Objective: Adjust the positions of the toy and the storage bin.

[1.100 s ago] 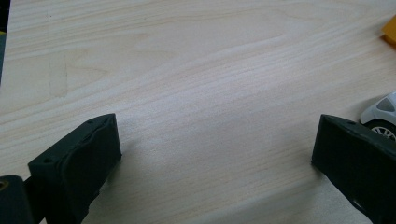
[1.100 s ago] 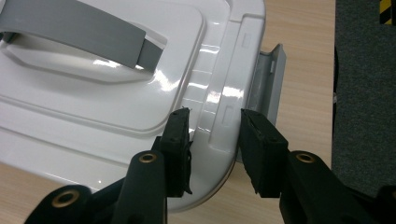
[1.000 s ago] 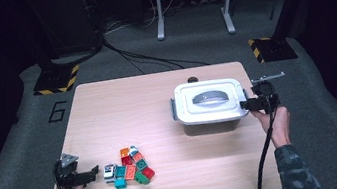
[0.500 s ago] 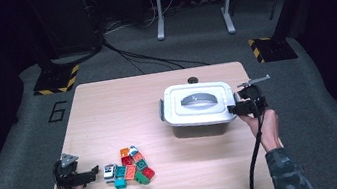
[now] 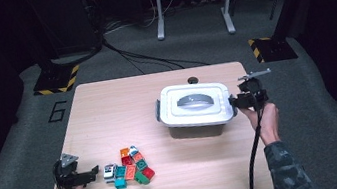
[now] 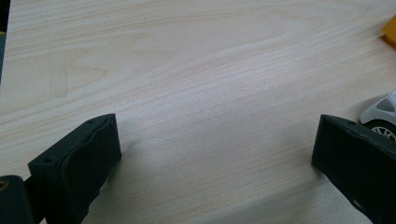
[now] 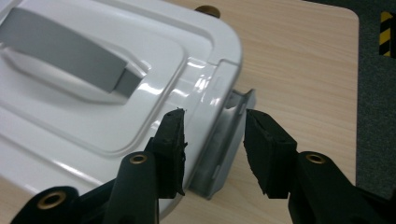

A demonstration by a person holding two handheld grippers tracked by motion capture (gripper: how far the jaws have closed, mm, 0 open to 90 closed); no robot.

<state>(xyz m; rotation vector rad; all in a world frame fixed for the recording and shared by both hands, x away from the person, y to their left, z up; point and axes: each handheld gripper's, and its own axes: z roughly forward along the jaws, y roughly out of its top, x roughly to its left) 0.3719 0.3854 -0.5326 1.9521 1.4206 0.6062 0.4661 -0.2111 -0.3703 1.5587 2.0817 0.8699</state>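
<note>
Pale wooden table [image 5: 108, 113] underneath; right gripper [image 7: 212, 140] clamps the white lidded box's [image 5: 193, 105] side latch [image 7: 224, 140] between its jaws; left gripper [image 6: 215, 154] gapes wide, toy car [image 6: 384, 114] beside one jaw.

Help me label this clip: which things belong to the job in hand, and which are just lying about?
In the job:
- white plastic lidded box, with its grey side latch
- right gripper, jaws straddling that latch

Lying about:
- pile of coloured toy bricks
- small white toy car
- left gripper, open
</note>
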